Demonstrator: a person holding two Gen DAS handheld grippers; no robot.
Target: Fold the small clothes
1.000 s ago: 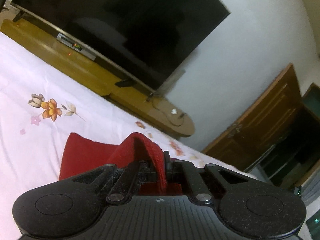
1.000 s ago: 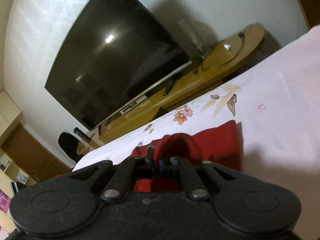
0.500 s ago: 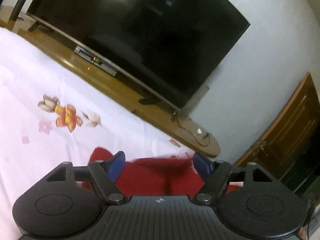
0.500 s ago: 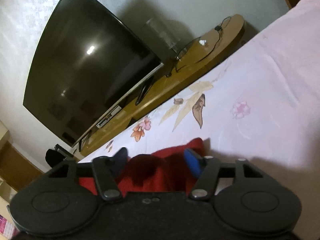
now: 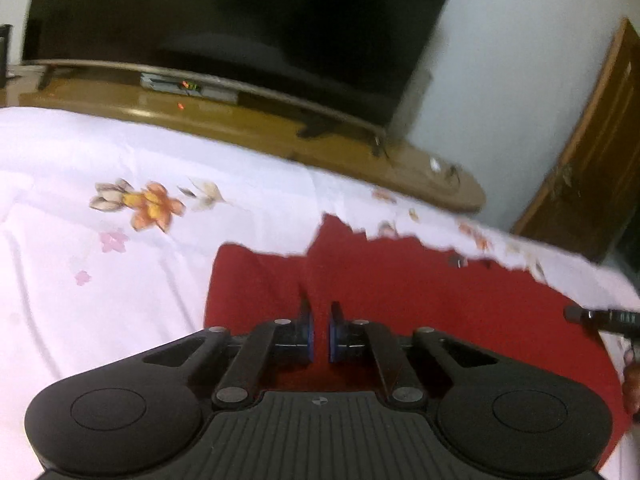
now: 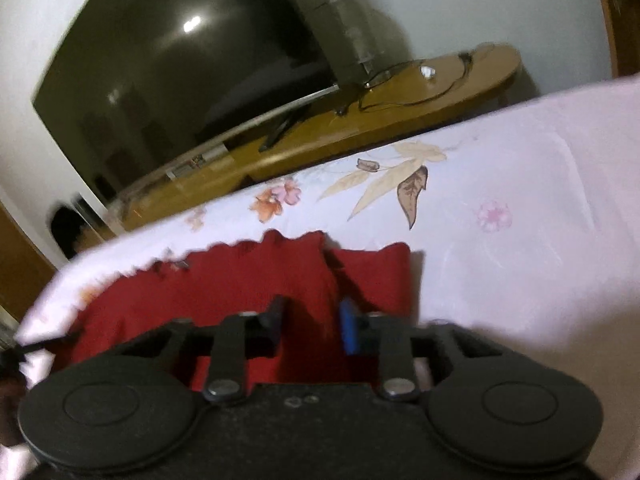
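A red garment (image 5: 400, 280) lies spread flat on the white flowered bedsheet (image 5: 120, 280). My left gripper (image 5: 320, 320) hovers low over its near left part, shut to a thin slit, with no cloth pinched between the blue pads. In the right wrist view the same red garment (image 6: 224, 280) lies under my right gripper (image 6: 312, 320). Its jaws are closing but still stand apart. A low ridge of red cloth runs up between them, and the pads do not press on it. A dark gripper tip (image 5: 600, 316) shows at the right edge of the left wrist view.
Beyond the bed's far edge a long wooden bench (image 5: 280, 132) carries a large dark television (image 5: 240, 12) and a set-top box (image 5: 188, 88). A wooden door (image 5: 592, 152) stands at the right. Bare sheet (image 6: 520, 240) stretches to the right of the garment.
A second ago both grippers were shut on raised folds of the red cloth. They opened and let go, and the cloth dropped flat. Both have sunk lower; the left has shut again and the right has narrowed.
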